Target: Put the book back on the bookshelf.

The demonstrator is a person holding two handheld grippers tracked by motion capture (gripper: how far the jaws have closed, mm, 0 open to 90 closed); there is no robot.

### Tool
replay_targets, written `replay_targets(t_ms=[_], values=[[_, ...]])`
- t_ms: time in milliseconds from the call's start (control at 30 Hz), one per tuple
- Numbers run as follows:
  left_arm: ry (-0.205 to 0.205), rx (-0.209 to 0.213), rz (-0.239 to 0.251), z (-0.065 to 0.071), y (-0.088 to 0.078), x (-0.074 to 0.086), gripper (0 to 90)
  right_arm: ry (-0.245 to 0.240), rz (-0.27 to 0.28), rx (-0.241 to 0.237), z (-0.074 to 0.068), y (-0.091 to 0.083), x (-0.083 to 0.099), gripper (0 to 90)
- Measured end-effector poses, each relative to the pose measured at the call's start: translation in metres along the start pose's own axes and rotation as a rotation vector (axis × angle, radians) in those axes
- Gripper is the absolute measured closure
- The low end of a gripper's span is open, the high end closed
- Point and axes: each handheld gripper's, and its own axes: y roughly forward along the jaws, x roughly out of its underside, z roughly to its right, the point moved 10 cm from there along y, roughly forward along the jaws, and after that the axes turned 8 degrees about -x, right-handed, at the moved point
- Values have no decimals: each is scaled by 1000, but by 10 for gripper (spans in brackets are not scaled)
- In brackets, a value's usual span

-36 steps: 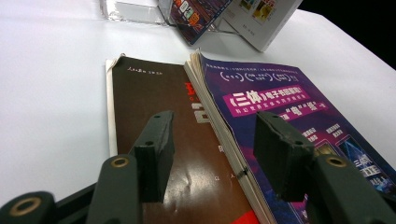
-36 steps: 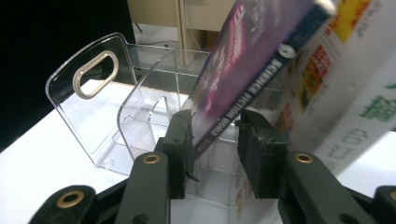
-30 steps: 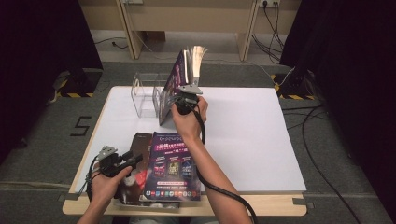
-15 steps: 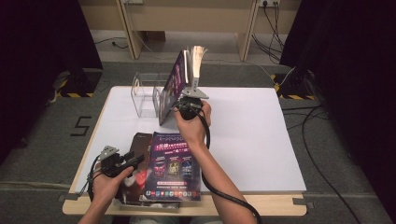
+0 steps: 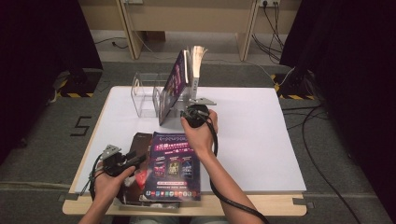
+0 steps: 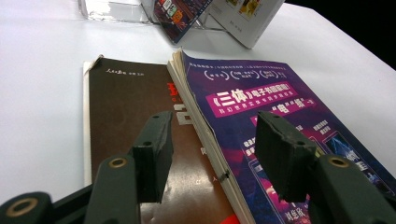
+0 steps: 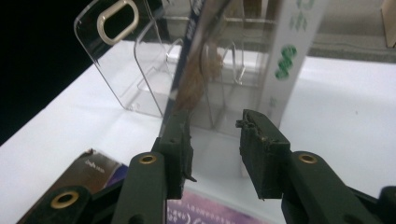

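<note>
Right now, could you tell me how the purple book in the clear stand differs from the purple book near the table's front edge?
The purple book in the clear stand stands tilted in the clear stand; the purple book near the front edge lies flat, overlapping a brown book. Both have purple covers.

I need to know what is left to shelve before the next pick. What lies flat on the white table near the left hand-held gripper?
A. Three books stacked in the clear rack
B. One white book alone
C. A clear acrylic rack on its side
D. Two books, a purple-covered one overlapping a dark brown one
D: the purple-covered paperback book lies flat, overlapping the dark brown-covered book, in front of the open left hand-held gripper.
</note>
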Motion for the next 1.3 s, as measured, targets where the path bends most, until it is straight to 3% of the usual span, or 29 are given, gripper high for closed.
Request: replay_targets(t_ms=[467, 500, 700, 833, 867, 1033, 1300], values=[[21, 13, -39, 8, 11, -1, 464, 49, -105, -14, 14, -10, 33, 624], [23, 9, -49, 9, 15, -1, 464, 59, -138, -23, 14, -9, 42, 621], [22, -10, -80, 6, 27, 0, 463, 80, -196, -33, 18, -6, 64, 620], [17, -4, -95, 7, 32, 1, 462, 102, -226, -41, 20, -5, 75, 620], [9, 3, -107, 9, 35, 2, 461, 133, -253, -49, 22, -4, 83, 616], [9, 10, -126, 13, 40, 5, 457, 159, -314, -54, 28, -3, 97, 597], [19, 10, -155, 16, 47, 11, 453, 185, -346, -50, 34, -1, 108, 589]])
